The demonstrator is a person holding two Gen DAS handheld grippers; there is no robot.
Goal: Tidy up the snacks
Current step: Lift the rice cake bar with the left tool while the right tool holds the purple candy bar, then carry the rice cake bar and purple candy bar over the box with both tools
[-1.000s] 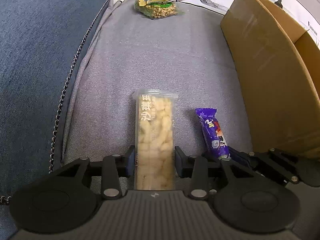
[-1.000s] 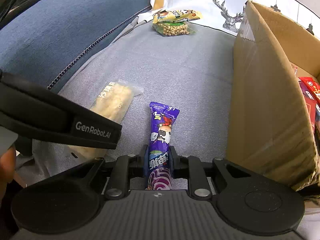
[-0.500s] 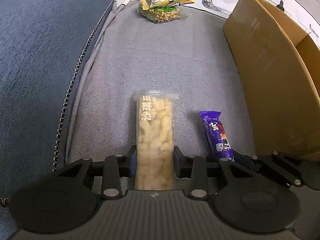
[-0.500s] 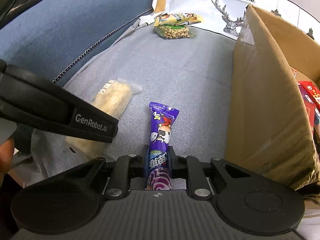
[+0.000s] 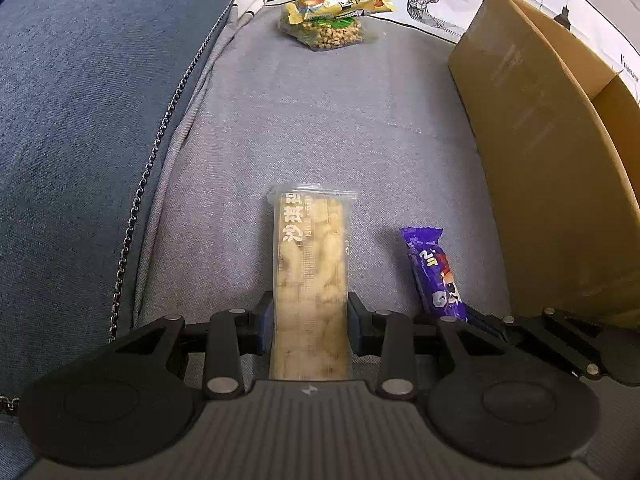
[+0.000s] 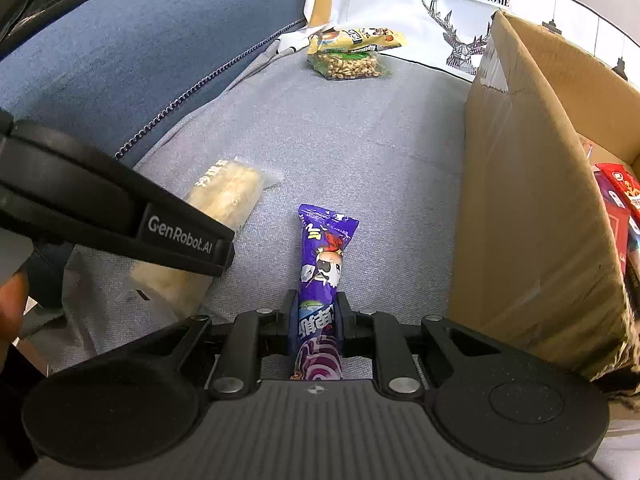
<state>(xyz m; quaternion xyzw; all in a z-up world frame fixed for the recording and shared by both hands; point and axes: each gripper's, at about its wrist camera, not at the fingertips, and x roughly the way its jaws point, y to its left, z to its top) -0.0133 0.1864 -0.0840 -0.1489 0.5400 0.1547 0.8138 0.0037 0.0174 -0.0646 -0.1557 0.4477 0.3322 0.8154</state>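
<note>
Ahead of both tools lies bare grey sofa cushion (image 5: 320,128); a tall cardboard box (image 6: 532,208) walls the right side. The left hand-held gripper (image 5: 310,326) points down, pinching a clear pastry pack (image 5: 310,264). The right hand-held gripper (image 6: 316,322) pinches a purple candy bar (image 6: 322,264). Far ahead sit peanut packs (image 5: 332,20).

Both views sit just behind the fingers of a hand-held gripper and look steeply down and forward, close over the grey sofa cushion (image 5: 304,120). The left wrist view faces along the cushion with the cardboard box (image 5: 552,168) at its right edge. The right wrist view looks the same way from nearer the box (image 6: 532,208), seeing over its wall. Both share the cushion left of the box, the clear-wrapped bar (image 5: 310,276), the purple packet (image 6: 322,280) and the snack pile (image 6: 348,54) far beyond the box.
</note>
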